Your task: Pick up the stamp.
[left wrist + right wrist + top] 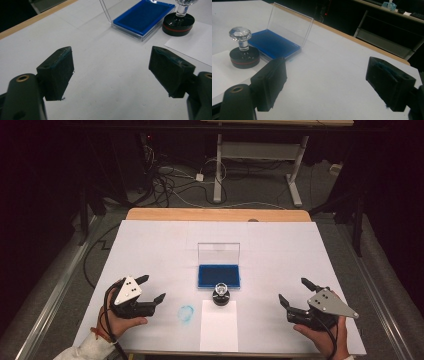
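Observation:
A blue ink pad (218, 275) lies mid-table in a clear case with its lid (218, 253) standing upright; it shows as the blue ink pad (145, 17) and the blue ink pad (272, 45) in the gripper views. Just in front stands a round black stamp (221, 295) with a crystal knob, on the far end of a white paper sheet (218, 330); the stamp (178, 22) and the stamp (244, 56) stand upright. My left gripper (150, 288) rests open at the front left, nothing between its jaws. My right gripper (294, 292) is open at the front right, also empty.
A faint blue ink smudge (186, 313) marks the white table cover (150, 245) between the left gripper and the paper. A wooden table edge (215, 214) runs along the back. Beyond it are cables (170, 182) on the floor and another table's legs (218, 170).

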`<move>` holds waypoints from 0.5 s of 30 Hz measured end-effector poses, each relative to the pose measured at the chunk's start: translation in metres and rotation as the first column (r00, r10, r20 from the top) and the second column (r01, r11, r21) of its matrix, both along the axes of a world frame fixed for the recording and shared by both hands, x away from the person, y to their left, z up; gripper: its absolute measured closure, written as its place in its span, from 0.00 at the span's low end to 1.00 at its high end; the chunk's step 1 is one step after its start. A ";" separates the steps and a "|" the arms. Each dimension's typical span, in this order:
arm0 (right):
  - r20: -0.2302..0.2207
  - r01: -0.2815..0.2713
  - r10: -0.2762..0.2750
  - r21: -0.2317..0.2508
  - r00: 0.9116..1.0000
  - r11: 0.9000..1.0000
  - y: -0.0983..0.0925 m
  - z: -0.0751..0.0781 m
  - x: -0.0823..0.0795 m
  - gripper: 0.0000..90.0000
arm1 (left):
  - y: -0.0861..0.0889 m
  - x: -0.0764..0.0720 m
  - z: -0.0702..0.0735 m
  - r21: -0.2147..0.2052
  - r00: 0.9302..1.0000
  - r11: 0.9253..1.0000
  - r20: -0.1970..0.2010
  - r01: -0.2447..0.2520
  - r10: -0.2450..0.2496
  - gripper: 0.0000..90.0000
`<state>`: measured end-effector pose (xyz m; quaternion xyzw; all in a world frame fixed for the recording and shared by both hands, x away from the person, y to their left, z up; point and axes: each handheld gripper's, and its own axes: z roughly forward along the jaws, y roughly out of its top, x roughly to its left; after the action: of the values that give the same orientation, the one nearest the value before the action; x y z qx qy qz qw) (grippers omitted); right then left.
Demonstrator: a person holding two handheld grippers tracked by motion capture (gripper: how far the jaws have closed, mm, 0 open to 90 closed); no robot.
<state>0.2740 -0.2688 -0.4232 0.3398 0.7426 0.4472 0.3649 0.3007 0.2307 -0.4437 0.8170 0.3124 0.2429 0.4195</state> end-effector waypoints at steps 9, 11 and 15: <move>-0.006 -0.006 0.006 -0.028 1.000 1.000 0.000 0.000 0.002 0.19 | -0.001 0.002 -0.001 0.022 0.999 1.000 -0.035 0.017 -0.016 0.22; -0.008 -0.007 0.007 -0.031 1.000 1.000 0.000 0.000 0.002 0.19 | -0.001 0.003 -0.001 0.021 0.999 1.000 -0.048 0.019 -0.018 0.22; -0.021 -0.010 0.009 -0.040 1.000 0.999 0.001 -0.002 0.005 0.20 | -0.005 0.005 -0.001 0.028 0.995 0.998 -0.082 0.054 -0.052 0.18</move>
<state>0.2789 -0.2678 -0.4250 0.3338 0.7567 0.4304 0.3616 0.3061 0.2261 -0.4451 0.8404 0.3038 0.2029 0.4003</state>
